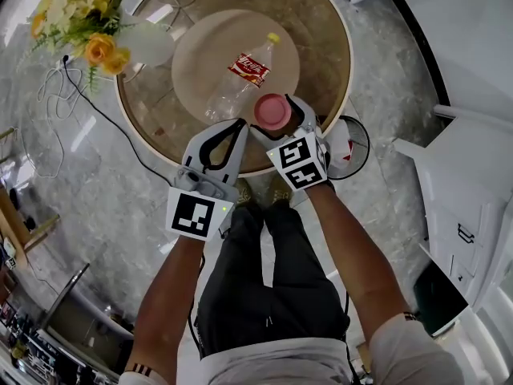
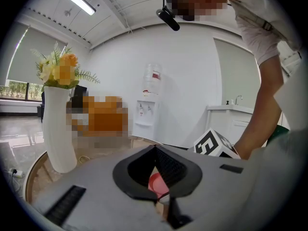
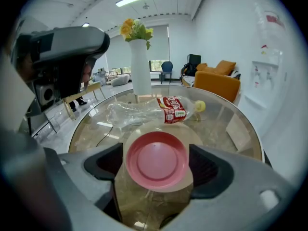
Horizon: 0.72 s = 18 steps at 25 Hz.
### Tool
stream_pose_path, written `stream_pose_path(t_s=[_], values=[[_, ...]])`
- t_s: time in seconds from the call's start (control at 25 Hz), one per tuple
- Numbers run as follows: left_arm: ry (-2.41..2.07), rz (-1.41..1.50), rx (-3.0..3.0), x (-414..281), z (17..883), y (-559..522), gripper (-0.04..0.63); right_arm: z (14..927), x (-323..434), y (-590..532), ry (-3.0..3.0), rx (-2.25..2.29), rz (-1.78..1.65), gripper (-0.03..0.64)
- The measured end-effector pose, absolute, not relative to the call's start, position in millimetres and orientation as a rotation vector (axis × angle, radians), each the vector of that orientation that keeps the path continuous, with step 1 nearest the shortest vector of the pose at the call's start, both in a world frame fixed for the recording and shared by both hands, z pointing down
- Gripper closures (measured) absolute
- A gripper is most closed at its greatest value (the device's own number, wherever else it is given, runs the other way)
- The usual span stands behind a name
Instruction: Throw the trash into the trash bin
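Observation:
A pink round cup (image 1: 273, 111) stands on the round glass table (image 1: 321, 30) near its front edge. My right gripper (image 1: 277, 120) is open around it, one jaw on each side, with a thin gap at each pad. In the right gripper view the cup (image 3: 156, 161) fills the space between the jaws. A clear plastic bottle (image 1: 240, 74) with a red label and yellow cap lies on its side behind the cup. My left gripper (image 1: 240, 125) is shut and empty, just left of the cup. The trash bin (image 1: 353, 147) stands on the floor at the table's right.
A white vase (image 1: 148, 42) of yellow flowers (image 1: 88, 22) stands at the table's left rim. A black cable (image 1: 104, 115) trails over the marble floor on the left. White cabinets (image 1: 473, 175) run along the right. The person's legs are right against the table's front.

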State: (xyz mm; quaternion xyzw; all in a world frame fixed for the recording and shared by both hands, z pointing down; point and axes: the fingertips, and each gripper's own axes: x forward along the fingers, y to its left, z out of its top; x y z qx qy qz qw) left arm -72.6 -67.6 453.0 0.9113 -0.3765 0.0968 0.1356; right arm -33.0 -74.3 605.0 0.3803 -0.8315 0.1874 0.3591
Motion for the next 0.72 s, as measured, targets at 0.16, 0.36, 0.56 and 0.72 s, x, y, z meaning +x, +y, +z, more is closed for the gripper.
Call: stream_pose_path(t_s=[0.16,0.36,0.56,0.72], values=[[-1.090,0.280,2.638,-74.6,453.2,-68.0,0.595,612.0,-32.2,-75.0,-2.127,0.983,0.503,0.202],[-1.087,0.275,2.638,-75.7,454.7,-66.7,0.595,611.3,-33.9,-74.3,-2.140,1.001,0.485,0.219],[-1.080,0.284,2.636,-75.0,456.8,-62.8,0.595,607.2,-31.7,-72.1,-2.154,1.030,0.472,0.225],[-1.071,0.296,2.650,-72.1,457.1,-60.6,0.595,591.8,-29.8,-67.9,-2.186,1.081,0.469,0.225]])
